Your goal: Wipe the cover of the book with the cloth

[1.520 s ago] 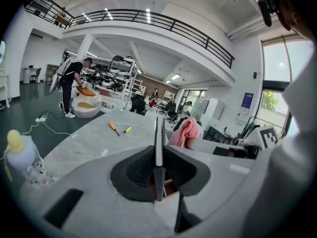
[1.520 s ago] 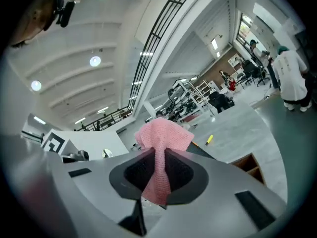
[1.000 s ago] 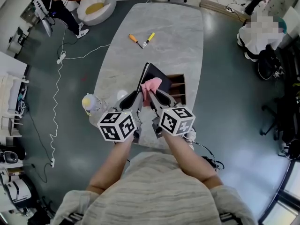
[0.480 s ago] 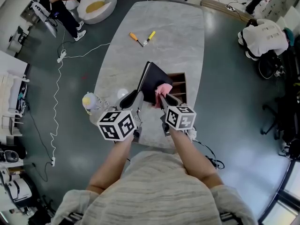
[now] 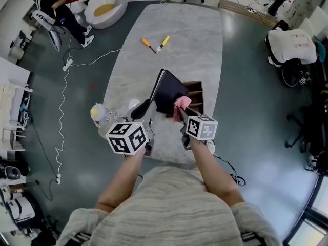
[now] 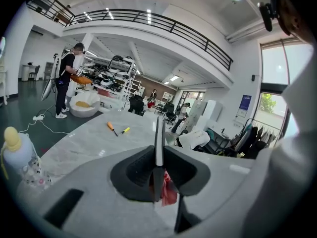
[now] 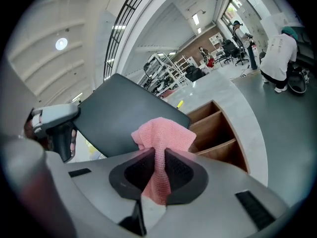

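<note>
**Head view, near to far.** Torso fills the 6 o'clock edge, w/ both forearms reaching fwd.

**L gripper** [image 5: 147, 108]: jaws pinch the near-left edge of the book [image 5: 168, 92]. In the L gripper view the book shows edge-on, a thin upright blade clamped betw. the jaws.

**R gripper** [image 5: 180, 113]: jaws are pressed on the pink cloth [image 5: 181, 103], which bunches out past the tips. The R gripper view shows the same, w/ fabric squeezed in the slot and a loose tail hanging toward the camera.

**Book:** dark cover, lifted off the table [image 5: 169, 29] and tilted. The cover faces approx. 3 o'clock, toward the R gripper. The cloth lies against the cover at its near-right corner, approx. 5 o'clock of the book's centre.

**Shelf** [image 5: 196, 92]: open wooden compartments set in the table, at 3 o'clock of the book and partly hidden behind it.

**Bottle** [image 5: 99, 113]: yellow cap, upright, at 9 o'clock of the L gripper by the table's left rim. Whether it stands on the table, cannot tell.

**Far end of table:** orange pen [image 5: 148, 44] and yellow pen [image 5: 163, 42] at 12 o'clock of the book, well apart from it. Their near tips almost meet.

**Floor beyond:** white cable [image 5: 62, 101] trails at 9 o'clock. A person [image 5: 61, 12] is beside a white seat [image 5: 105, 6] at 11 o'clock. A second person [image 5: 291, 42], in white, is at 2 o'clock.
</note>
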